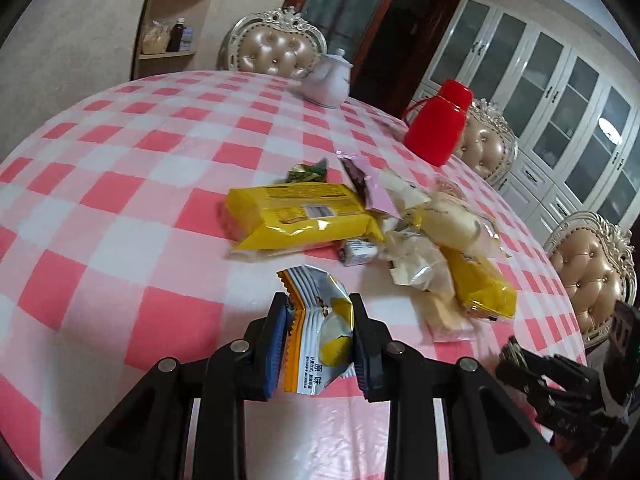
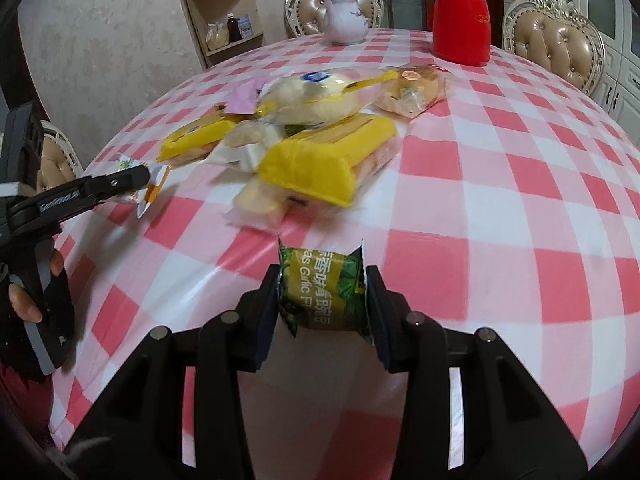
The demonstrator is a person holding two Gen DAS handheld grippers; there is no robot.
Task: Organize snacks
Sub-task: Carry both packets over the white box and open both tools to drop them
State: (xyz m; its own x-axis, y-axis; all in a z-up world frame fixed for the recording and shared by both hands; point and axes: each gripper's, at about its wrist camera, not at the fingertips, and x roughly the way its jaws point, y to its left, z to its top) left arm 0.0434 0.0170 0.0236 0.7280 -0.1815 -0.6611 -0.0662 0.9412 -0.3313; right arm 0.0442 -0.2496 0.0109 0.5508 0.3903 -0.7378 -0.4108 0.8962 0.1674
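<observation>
Above the checked counter [image 1: 120, 168], each gripper carries one small packet clear of the snack heap [image 1: 400, 220], likely for sorting: the left gripper [image 1: 320, 340] fingers clamp a white-and-orange packet [image 1: 320, 328], the right gripper [image 2: 324, 292] fingers a green pea packet [image 2: 322, 288].

The snack pile [image 2: 304, 132] crowds the middle of the checked table [image 2: 500, 208]. Bare cloth lies open to its right and near edge. A teapot [image 2: 344, 20] and red flask [image 2: 462, 16] block the far rim.
</observation>
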